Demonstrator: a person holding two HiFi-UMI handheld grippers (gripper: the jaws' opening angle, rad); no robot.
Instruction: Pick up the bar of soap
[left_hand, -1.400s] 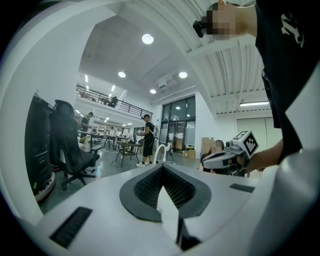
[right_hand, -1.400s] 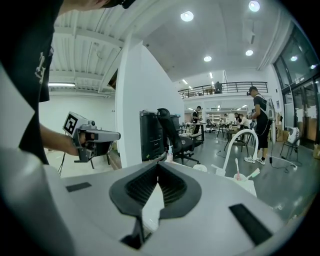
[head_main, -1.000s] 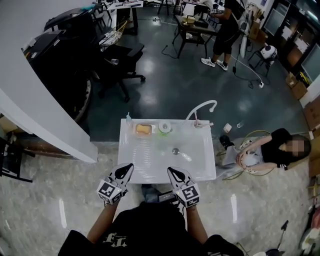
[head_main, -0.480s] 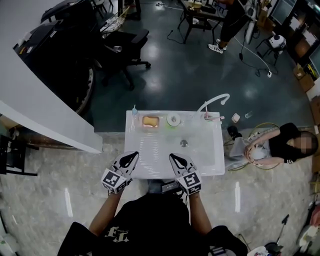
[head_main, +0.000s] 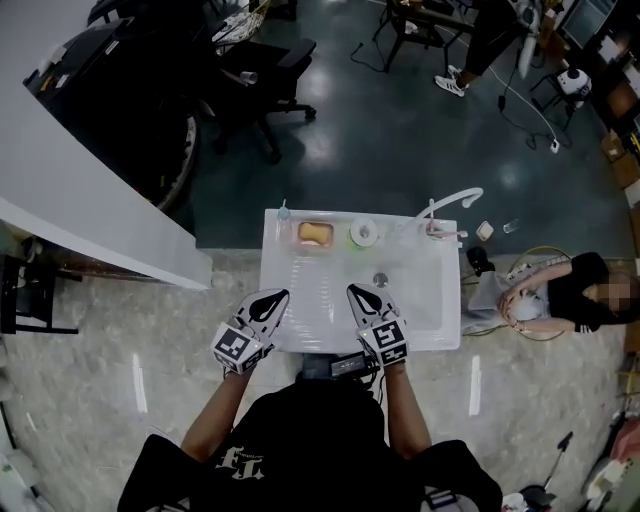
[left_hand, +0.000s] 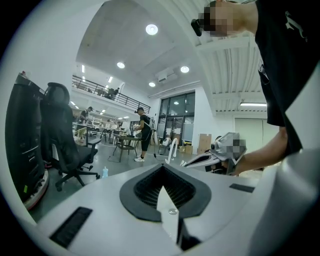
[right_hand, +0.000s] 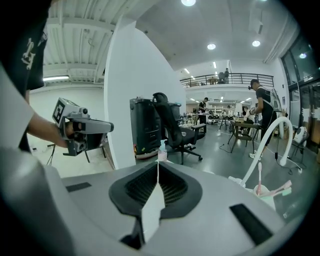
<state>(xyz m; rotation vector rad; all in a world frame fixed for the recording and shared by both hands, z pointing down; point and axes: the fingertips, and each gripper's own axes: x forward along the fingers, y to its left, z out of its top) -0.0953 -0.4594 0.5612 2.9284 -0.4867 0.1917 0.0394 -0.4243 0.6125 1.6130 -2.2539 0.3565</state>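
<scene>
The orange bar of soap (head_main: 315, 233) lies on the far edge of the white sink (head_main: 420, 290), at about 11 o'clock on its top. A cup (head_main: 363, 233) stands near it, at its 3 o'clock. The left gripper (head_main: 274, 298) and the right gripper (head_main: 357, 293) hover over the near edge at 6 o'clock. Each has its jaws pressed together and holds nothing.

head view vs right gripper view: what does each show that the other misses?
Head view only: the bar of soap at the far edge of the sink, the drain, and a person seated on the floor.
Right gripper view only: the right gripper with its jaws shut and nothing between them, and a railed gallery overhead.
Both: the left gripper, the white faucet and the black office chair.
</scene>
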